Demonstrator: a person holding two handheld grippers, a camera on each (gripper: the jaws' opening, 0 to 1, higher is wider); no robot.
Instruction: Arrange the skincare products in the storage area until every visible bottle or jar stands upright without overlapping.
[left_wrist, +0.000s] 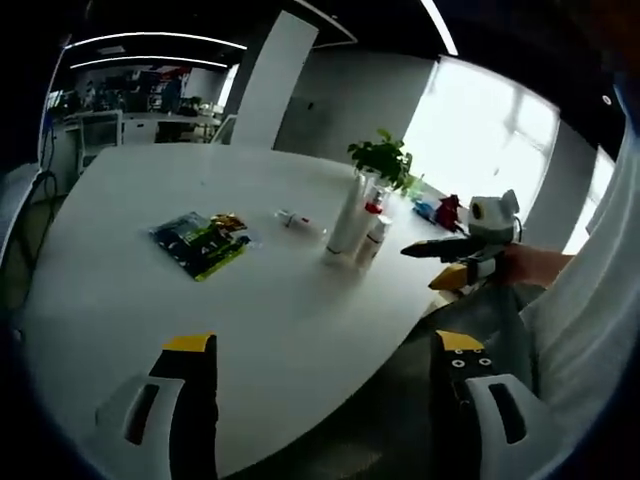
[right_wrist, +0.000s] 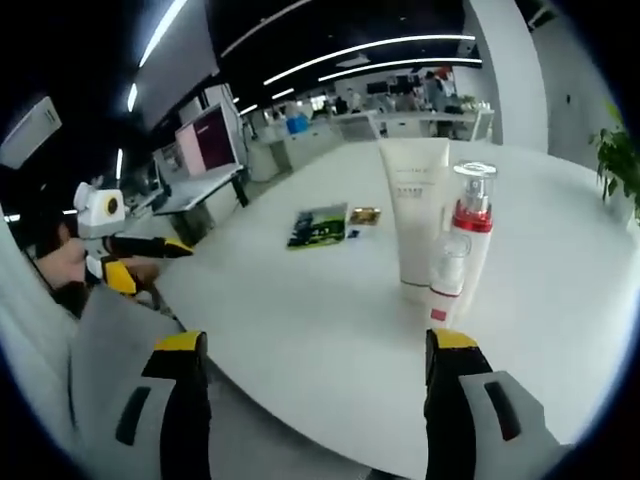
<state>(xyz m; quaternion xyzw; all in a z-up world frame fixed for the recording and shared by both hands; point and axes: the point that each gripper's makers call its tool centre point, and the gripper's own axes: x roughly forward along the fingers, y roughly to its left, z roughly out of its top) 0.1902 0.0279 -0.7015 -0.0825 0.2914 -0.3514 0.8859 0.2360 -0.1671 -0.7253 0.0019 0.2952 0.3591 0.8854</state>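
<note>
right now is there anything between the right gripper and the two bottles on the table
Nothing visible does. In the right gripper view, bare white table lies between the open right gripper and the upright white tube and red-collared pump bottle. The green packet lies further back, off to the left.

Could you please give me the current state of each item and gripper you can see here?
White tube: upright on table.
Pump bottle: upright, beside the tube.
Green packet: lying flat.
Potted plant: upright.
Left gripper: open, empty.
Right gripper: open, empty.
</note>
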